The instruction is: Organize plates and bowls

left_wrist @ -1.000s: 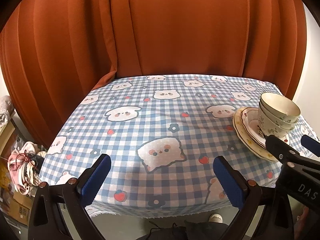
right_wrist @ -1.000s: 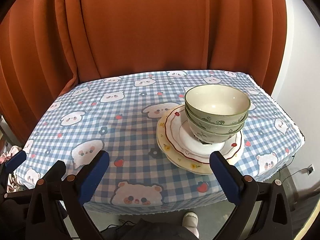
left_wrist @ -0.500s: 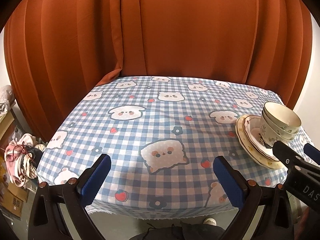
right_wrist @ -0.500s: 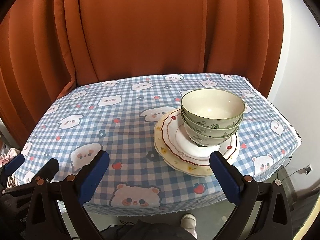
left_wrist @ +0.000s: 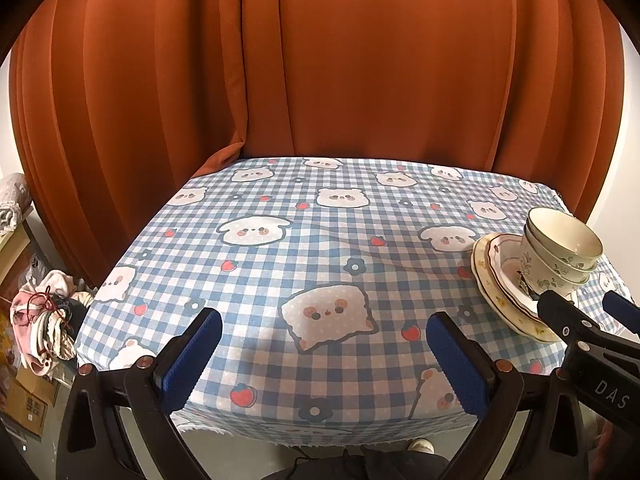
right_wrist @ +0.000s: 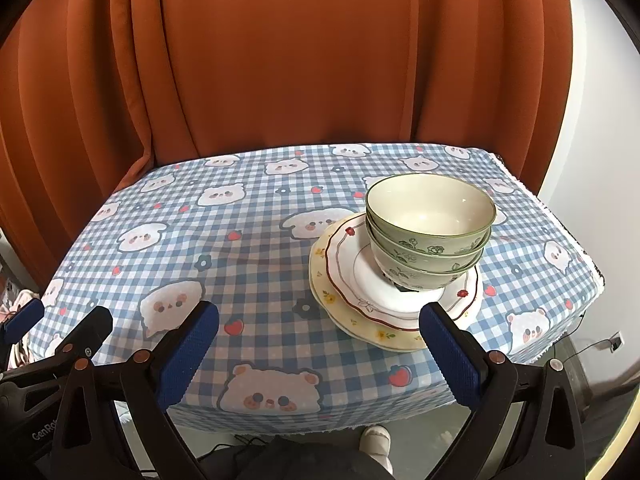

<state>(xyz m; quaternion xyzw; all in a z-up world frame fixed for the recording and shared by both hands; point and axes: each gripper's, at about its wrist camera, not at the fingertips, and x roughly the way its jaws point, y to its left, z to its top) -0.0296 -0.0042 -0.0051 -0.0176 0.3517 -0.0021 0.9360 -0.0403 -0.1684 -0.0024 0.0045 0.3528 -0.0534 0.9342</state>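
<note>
A stack of green-rimmed floral bowls [right_wrist: 430, 236] stands on a red-trimmed white plate [right_wrist: 348, 276], which lies on a yellow-rimmed plate [right_wrist: 360, 330], right of the table's middle. The same bowls [left_wrist: 560, 252] and plates [left_wrist: 500, 292] show at the right edge of the left wrist view. My right gripper [right_wrist: 318, 354] is open and empty, held off the table's front edge, just in front of the stack. My left gripper [left_wrist: 324, 356] is open and empty too, over the front edge left of the dishes. The right gripper's fingers [left_wrist: 568, 324] cut across the plates there.
The table wears a blue checked cloth [left_wrist: 320, 248] with bear prints. An orange curtain [right_wrist: 280, 60] hangs close behind. A pile of cloths [left_wrist: 40, 320] and boxes lies on the floor at the left. A person's shoe [right_wrist: 374, 438] shows under the front edge.
Both grippers have pulled back and risen a little, so the table and dishes look smaller and farther. Both stay open and the stack has not moved.
</note>
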